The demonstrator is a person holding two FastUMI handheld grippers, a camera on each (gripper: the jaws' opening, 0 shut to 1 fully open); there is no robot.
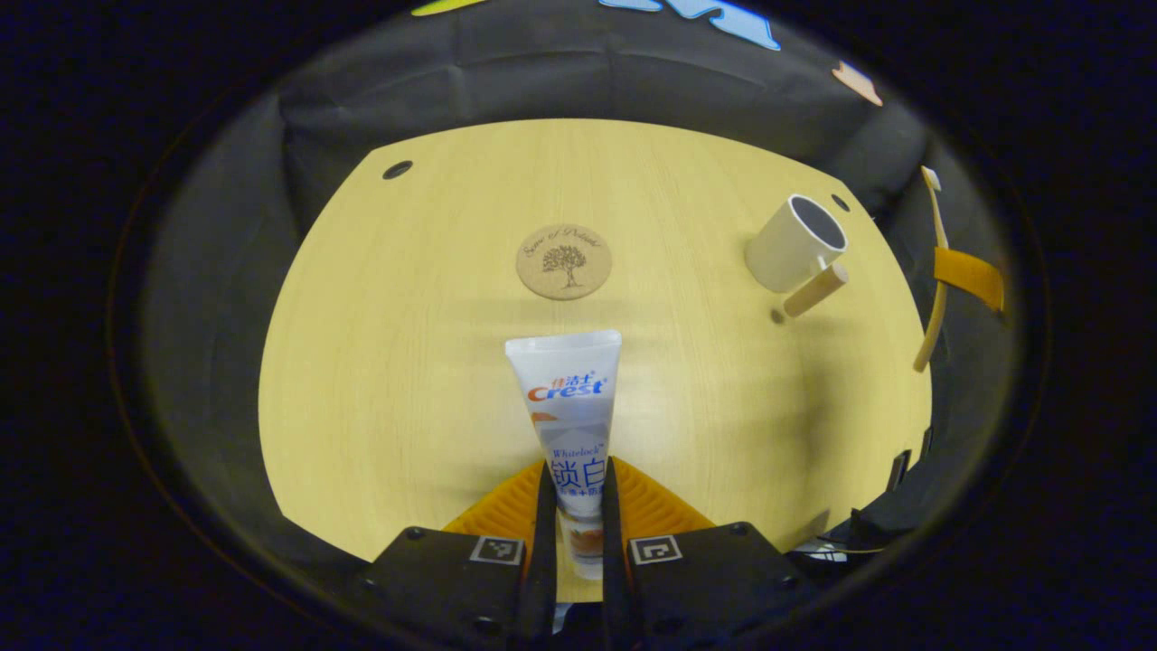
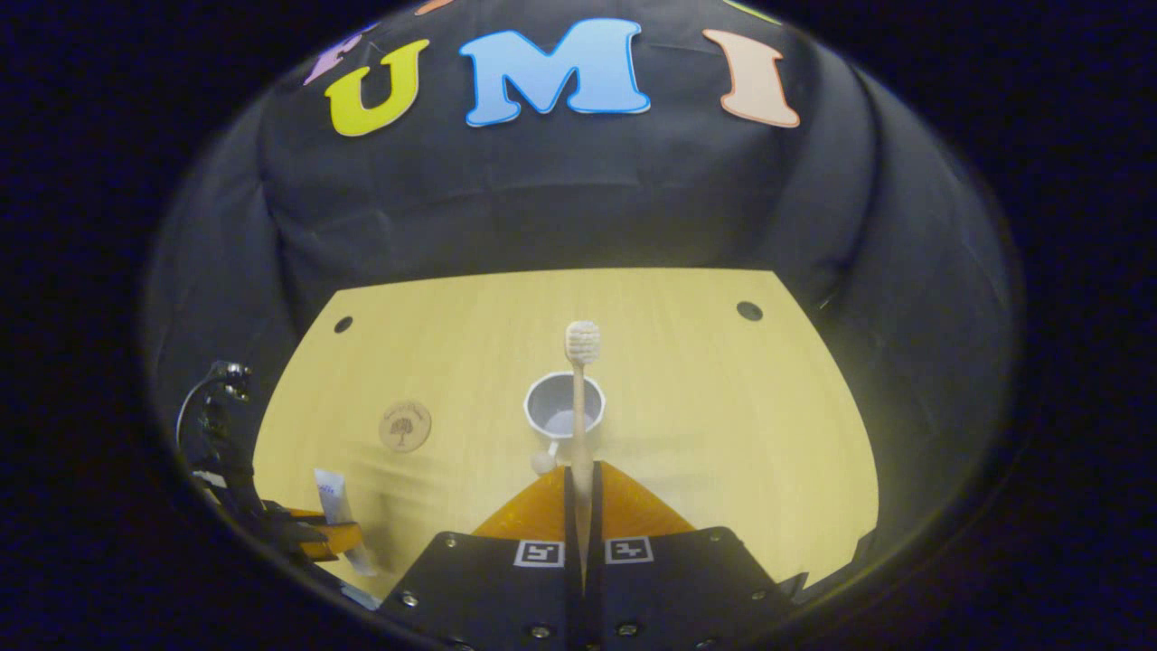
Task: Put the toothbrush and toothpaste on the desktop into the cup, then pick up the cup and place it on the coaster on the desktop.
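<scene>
my left hand-held gripper (image 1: 576,506) is clamped on the toothpaste (image 1: 569,416) above the desk (image 1: 407,362), my right hand-held gripper (image 2: 579,506) pinches the toothbrush (image 2: 580,407) upright over the cup (image 2: 562,407), coaster (image 1: 563,262) lying apart.

the table (image 1: 434,362) is lit brightly from above in both views, and the cloth wall (image 2: 578,199) is left dark. a soft shadow is cast on the wood at the lower right of the left gripper view, and a small one beside the cup (image 1: 795,242). straight edges are bent round near the rim of each picture. the middle is kept sharp; the edges are dimmed and a little blurred.
</scene>
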